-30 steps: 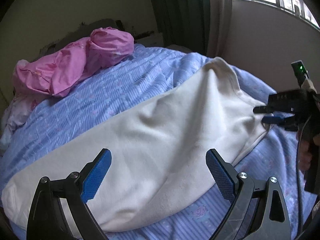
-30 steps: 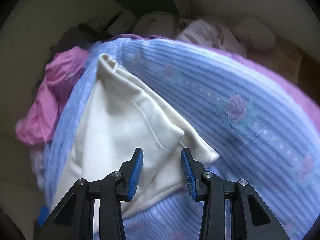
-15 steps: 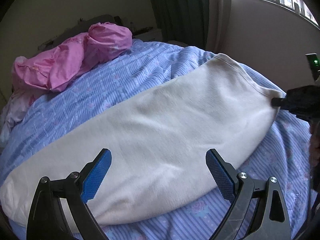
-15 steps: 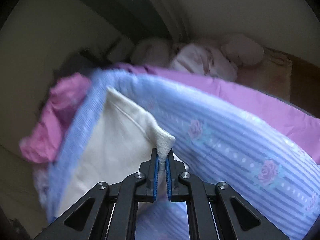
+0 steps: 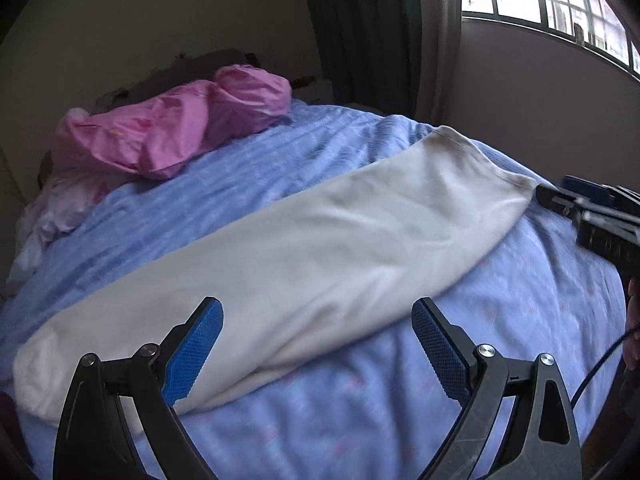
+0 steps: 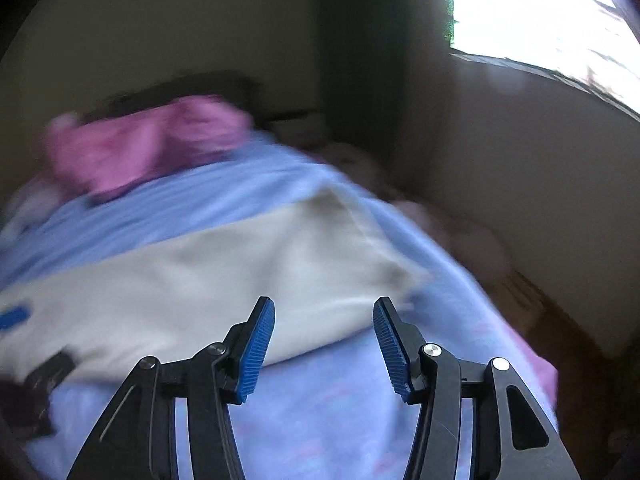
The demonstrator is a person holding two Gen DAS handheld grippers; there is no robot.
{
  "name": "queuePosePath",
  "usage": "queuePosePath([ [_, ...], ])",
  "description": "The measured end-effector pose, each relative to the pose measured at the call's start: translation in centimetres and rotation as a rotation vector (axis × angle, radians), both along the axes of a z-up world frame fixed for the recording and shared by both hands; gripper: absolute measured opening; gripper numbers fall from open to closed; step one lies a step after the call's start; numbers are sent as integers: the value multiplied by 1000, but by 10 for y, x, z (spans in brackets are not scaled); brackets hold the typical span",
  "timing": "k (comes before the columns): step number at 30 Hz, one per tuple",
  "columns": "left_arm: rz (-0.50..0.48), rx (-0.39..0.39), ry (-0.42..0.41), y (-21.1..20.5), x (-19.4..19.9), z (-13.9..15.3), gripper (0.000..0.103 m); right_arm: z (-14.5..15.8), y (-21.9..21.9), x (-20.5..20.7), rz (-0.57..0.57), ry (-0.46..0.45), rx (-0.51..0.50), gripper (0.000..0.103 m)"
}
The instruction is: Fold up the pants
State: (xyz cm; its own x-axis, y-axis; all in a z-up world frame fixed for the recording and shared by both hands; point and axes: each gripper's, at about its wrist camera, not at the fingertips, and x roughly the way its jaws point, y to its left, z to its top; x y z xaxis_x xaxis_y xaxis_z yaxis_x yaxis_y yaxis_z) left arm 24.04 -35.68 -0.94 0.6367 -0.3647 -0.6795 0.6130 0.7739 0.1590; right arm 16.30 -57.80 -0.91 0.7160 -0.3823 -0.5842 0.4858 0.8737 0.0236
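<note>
Half a second ago the right gripper point(image 6: 324, 344) was pinching the waistband corner of the pants point(image 5: 320, 240); its jaws have just been opening, nothing is between them now, and the corner lies flat again on the blue bedspread point(image 5: 520, 300). Since the earliest frame the bulge in the waist part is gone too, so the garment now makes one long pale band across the bed, with one end at the lower left of the left wrist view and the waistband at the upper right, near the window side. The left gripper point(image 5: 316, 344) hovers with its fingers spread wide and empty; the near long edge of the pants passes just beyond and between its tips, not touching them as far as I can see. In the right wrist view, which is blurred, the waist corner lies just ahead of the half-open fingers, a little to the right. The cloth looks like soft, thick fleece: light, limp, not slippery and not fragile, but it will sag and fold on itself when lifted. I judge that the best holds are the waistband corners and the opposite end, pinched through both layers. A crumpled pink cloth point(image 5: 176, 136) lies well apart, at the head of the bed.
</note>
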Motion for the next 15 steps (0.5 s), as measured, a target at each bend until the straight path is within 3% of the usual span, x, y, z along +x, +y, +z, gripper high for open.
queuePosePath([
  [3,20,11,-17,58,-12,9,97,10,56,4,185,4,6,53],
  [7,112,28,-6,138,-17,8,97,10,132,26,467,48,97,53],
  [12,239,49,39,223,-11,-3,97,-2,214,61,632,155,106,53],
  [15,308,13,86,268,-4,-10,97,-7,257,71,696,209,112,53],
])
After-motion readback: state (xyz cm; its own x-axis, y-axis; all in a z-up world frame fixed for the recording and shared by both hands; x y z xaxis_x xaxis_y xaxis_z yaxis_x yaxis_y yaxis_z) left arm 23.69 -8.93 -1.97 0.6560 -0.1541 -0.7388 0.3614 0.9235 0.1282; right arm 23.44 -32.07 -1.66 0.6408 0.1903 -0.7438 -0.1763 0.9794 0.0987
